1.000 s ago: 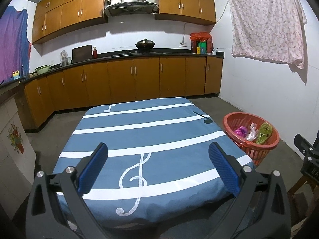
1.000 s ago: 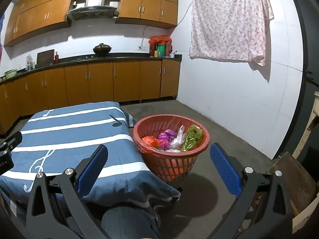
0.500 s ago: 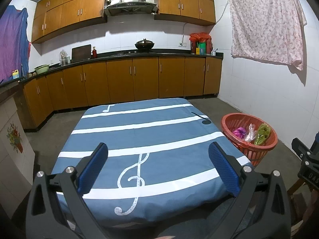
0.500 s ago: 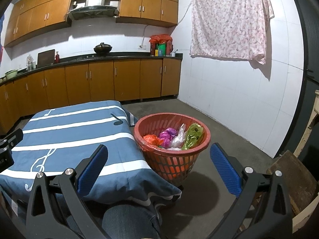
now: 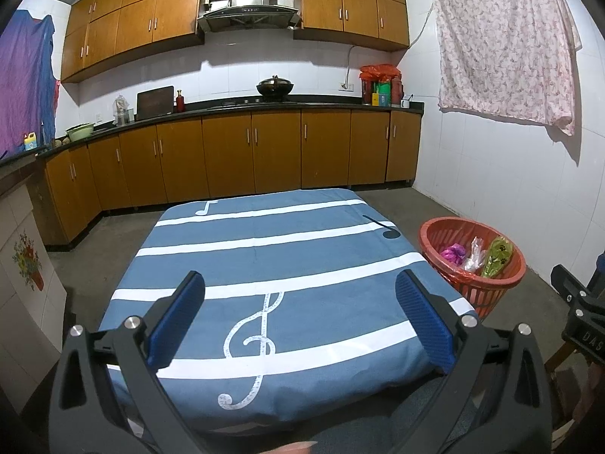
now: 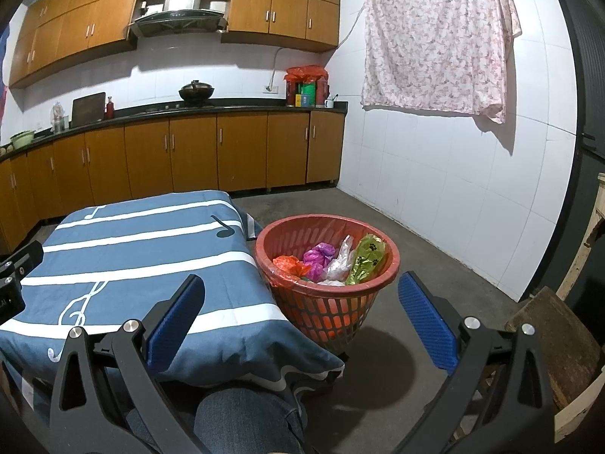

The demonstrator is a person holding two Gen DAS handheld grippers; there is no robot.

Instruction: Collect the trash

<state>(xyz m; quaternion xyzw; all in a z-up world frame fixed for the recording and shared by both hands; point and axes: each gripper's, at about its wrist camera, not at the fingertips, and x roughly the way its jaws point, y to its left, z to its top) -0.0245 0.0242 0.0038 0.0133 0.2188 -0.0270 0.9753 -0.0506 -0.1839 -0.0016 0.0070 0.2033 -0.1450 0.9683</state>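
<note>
The table (image 5: 287, 249), draped in a blue cloth with white stripes and music notes, fills most of both views, and its top shows no litter. Just beside its right edge, on the concrete floor, stands the red plastic basket (image 6: 329, 299), and all the trash in sight lies inside it: a green paw-print wrapper (image 6: 365, 259), a clear plastic bag (image 6: 340, 261), a purple bag (image 6: 317, 255) and an orange bag (image 6: 289, 265), bunched together and touching.

These are probably almost weightless, soft and crinkly, and slick enough to slide out of a shallow pinch; a bite on a bunched fold or crumpled knot should hold better than one on a flat face. The wrapper looks stiffest and leans on the rim, so its upper end is the easiest hold.

The left gripper (image 5: 300, 316) hangs above the near end of the table, jaws spread wide, nothing between them. The right gripper (image 6: 300, 317) is likewise wide open and empty, aimed at the basket from above the person's knee (image 6: 242, 420). The basket's rim and the overhanging cloth corner could obstruct a reach inside. A wooden stool (image 6: 556, 336) sits near the right.
</note>
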